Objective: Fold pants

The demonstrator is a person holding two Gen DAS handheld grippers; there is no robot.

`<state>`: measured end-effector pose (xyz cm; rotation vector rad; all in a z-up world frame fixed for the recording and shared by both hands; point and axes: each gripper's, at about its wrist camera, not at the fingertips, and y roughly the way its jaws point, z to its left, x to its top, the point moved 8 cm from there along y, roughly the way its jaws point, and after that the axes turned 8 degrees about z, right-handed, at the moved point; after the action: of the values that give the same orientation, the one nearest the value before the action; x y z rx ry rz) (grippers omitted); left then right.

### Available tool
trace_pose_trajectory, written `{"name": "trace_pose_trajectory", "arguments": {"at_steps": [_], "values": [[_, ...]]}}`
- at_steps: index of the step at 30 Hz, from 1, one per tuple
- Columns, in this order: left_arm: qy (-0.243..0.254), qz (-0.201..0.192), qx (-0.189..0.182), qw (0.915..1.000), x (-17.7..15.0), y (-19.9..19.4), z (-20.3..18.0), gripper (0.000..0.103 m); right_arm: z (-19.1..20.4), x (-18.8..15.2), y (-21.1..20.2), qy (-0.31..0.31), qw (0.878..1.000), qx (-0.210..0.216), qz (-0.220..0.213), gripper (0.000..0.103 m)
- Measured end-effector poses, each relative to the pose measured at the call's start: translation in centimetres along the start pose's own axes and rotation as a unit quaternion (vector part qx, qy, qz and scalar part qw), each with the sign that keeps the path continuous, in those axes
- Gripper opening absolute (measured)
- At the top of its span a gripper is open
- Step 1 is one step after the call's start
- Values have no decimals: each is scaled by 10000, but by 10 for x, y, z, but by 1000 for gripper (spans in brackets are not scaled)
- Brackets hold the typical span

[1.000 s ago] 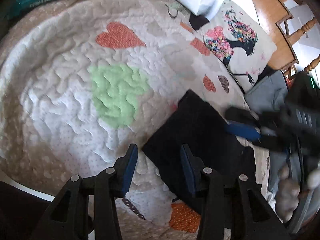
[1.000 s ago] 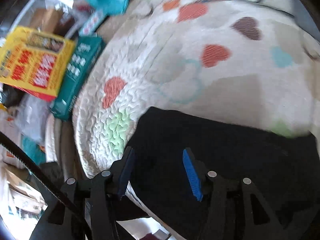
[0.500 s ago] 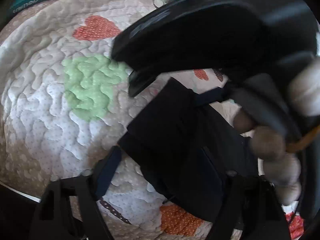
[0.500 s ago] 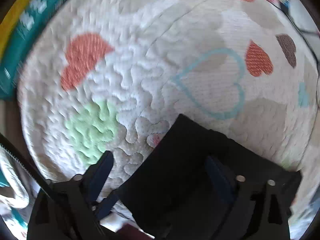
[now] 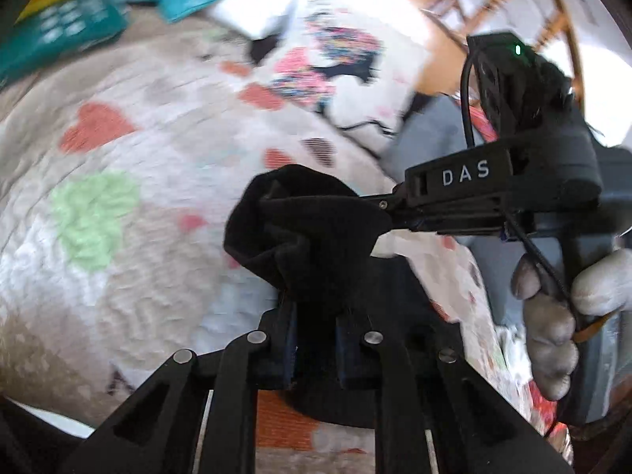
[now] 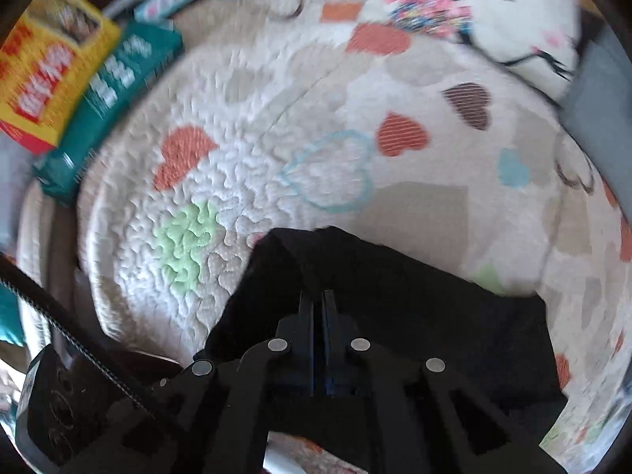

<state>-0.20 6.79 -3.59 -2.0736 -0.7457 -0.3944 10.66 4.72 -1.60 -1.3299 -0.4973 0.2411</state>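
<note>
- The black fabric pants lay bunched on the white quilted bedspread with coloured hearts, one end lifted.
- The left hand-held gripper was clamped shut on a raised fold of the pants.
- The right hand-held gripper was pinched shut, apparently on the cloth's edge, though blur hid the contact.
- A gloved hand held the right one's handle.

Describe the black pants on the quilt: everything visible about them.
The black pants are plain, soft, matte dark cloth, bunched and partly folded, with no details readable. They lie on the quilt with hearts. The left tool is shut on a raised fold at their near edge; the right tool is shut on another fold, pulling it up.
</note>
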Motion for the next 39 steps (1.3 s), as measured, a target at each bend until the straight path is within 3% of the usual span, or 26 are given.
{"name": "trace_pose_trajectory", "arguments": {"at_steps": [9,18,23,25,26,29,32,34,36,39], "values": [[1297,421,-264,9903,-21,31,-118,15,-111,-78,-67,1243,9847,729,-981,4],[2473,1018,-200,9634,-86,99,-214,14,-228,-179,-73,2506,9529,1025,-1368,4],[2729,1534,23,9497,-117,134,-214,15,-279,-219,-41,3119,9357,1102,-1227,8],[2738,1719,-81,9463,-124,125,-209,15,-296,-234,-31,3484,9193,1326,-1263,29],[2727,1780,-192,9453,-125,117,-205,15,-302,-239,-30,3602,9129,1380,-1334,34],[2518,1950,-603,9460,-116,87,-189,17,-330,-261,-37,4032,8879,1427,-1696,39],[2239,1890,-900,9519,-98,58,-172,19,-346,-272,-64,4304,8662,1089,-2293,41],[2103,1813,-1049,9549,-87,46,-164,33,-334,-262,-87,4026,8681,1171,-2658,41],[1998,1667,-1193,9582,-81,40,-164,47,-314,-246,-100,3647,8808,1223,-2760,41],[2051,1753,-1362,9532,-89,49,-178,47,-274,-223,-102,3060,9048,1402,-2607,42]]}}
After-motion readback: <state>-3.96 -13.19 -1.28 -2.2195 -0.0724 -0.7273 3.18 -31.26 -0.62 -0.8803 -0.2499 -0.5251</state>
